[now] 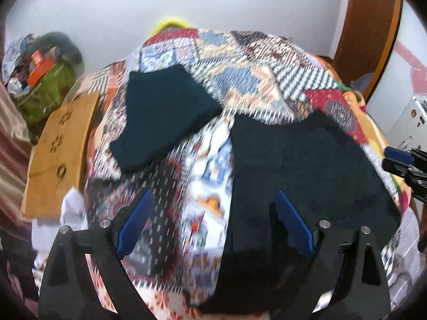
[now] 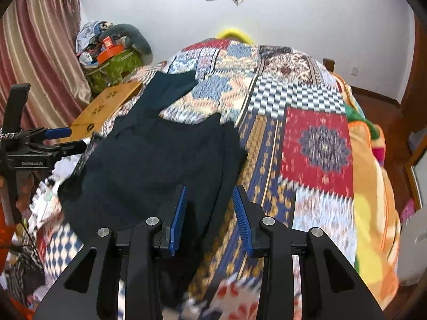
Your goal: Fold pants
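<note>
Room: patchwork quilt (image 2: 317, 144) bare right of the pants; wooden board (image 1: 57, 149) at left edge
Pants (image 2: 149, 160): dark, spread on quilt, one leg angled away
Left gripper (image 1: 213, 224): wide apart, empty
Right gripper (image 2: 209, 218): partly closed, pads clear of cloth

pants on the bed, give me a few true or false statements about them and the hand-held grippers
1. The dark pants lie on a patchwork quilt. True.
2. The left hand-held gripper is clamped on the pants. False: its jaws stand wide apart with nothing pinched between them.
3. The right hand-held gripper has its jaws narrower than the left one's. True.
4. A second dark garment lies farther up the quilt. True.
5. The quilt is plain white. False: it is patterned in many colours.
</note>
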Demonstrator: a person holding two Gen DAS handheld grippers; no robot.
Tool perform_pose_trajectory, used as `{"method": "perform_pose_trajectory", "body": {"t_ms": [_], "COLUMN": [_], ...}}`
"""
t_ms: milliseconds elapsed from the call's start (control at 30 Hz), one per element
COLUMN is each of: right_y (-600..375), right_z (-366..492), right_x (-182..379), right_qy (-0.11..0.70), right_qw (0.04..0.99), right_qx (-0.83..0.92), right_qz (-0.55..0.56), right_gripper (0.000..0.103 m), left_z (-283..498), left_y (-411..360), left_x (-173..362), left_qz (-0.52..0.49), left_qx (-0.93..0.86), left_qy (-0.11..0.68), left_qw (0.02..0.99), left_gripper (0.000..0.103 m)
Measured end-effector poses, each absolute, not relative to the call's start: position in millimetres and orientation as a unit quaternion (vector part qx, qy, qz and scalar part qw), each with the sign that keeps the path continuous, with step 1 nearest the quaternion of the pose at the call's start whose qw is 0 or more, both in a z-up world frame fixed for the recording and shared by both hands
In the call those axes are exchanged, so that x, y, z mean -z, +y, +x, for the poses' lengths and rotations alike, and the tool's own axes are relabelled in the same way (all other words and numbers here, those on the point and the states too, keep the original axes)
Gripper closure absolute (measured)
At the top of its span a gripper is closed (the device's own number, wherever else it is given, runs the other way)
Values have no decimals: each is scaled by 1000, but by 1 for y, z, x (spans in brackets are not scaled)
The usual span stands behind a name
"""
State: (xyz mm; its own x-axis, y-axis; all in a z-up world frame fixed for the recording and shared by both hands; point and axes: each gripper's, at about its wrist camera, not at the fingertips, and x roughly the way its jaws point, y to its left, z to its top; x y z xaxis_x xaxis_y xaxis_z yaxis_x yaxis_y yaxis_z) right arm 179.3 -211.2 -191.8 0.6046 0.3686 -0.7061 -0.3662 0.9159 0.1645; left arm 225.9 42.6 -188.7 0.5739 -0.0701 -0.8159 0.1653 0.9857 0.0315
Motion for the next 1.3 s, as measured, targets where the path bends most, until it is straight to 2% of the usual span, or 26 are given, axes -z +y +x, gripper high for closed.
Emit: {"method": "perform_pose_trajectory", "body": {"t_ms": [200, 400, 467, 633, 833, 1000, 1033, 1167, 1300], "right_y": [-198, -177, -171, -169, -170, -175, -178, -188, -192], "right_z": [234, 269, 270, 264, 268, 253, 248, 227, 206], "right_x": [192, 218, 224, 224, 226, 204, 197, 176, 168], "right_qy": [401, 431, 430, 412, 413, 408, 408, 385, 374], "right_qw": [890, 870, 866, 877, 882, 886, 886, 897, 901], "right_qx": [-214, -239, -250, -239, -216, -204, -206, -208, -211], "right_qz": [-5, -25, -43, -66, -68, -78, -74, -60, -53], "right_gripper": [70, 70, 83, 89, 89, 86, 83, 52, 40], "left_z": [281, 307, 309, 312, 313, 293, 289, 270, 256], "left_y": [18, 4, 2, 4, -7, -4, -3, 1, 6], "left_x": [202, 232, 238, 243, 241, 215, 209, 187, 184], "left_qz": [66, 77, 85, 92, 122, 125, 121, 98, 79], "left_qx": [89, 98, 100, 106, 91, 75, 78, 86, 95], "left_qy": [472, 500, 497, 490, 475, 449, 445, 428, 434], "left_qw": [875, 857, 858, 861, 867, 881, 884, 894, 892], "left_gripper": [9, 9, 9, 8, 8, 9, 9, 9, 8]}}
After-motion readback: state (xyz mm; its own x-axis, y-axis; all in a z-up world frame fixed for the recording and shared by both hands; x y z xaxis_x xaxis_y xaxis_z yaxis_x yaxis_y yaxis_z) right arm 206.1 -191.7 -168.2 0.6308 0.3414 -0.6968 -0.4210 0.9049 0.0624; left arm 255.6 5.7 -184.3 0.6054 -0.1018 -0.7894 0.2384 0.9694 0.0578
